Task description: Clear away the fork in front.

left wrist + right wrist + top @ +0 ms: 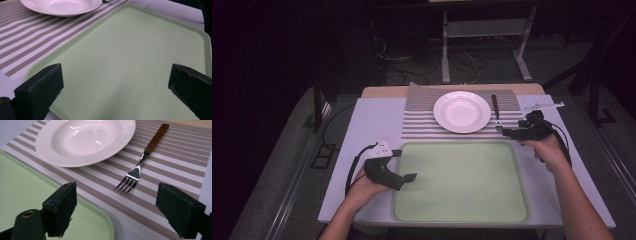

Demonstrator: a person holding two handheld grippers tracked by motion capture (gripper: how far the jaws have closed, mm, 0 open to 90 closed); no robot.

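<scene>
Fork point(140, 167) on mat point(175, 165), tines just ahead of right gripper point(117, 207), jaws spread wide, empty. Left gripper point(115, 85) agape over tray point(130, 50).

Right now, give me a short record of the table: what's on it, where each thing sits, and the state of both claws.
surface: white table
placemat: striped, far side, under the plate and fork
plate: white, empty, on the placemat
fork: wooden handle, right of the plate, tines toward the person
tray: pale green, empty, near side
left claw: open, over the tray's left edge
right claw: open, near the fork's tines, holding nothing
</scene>
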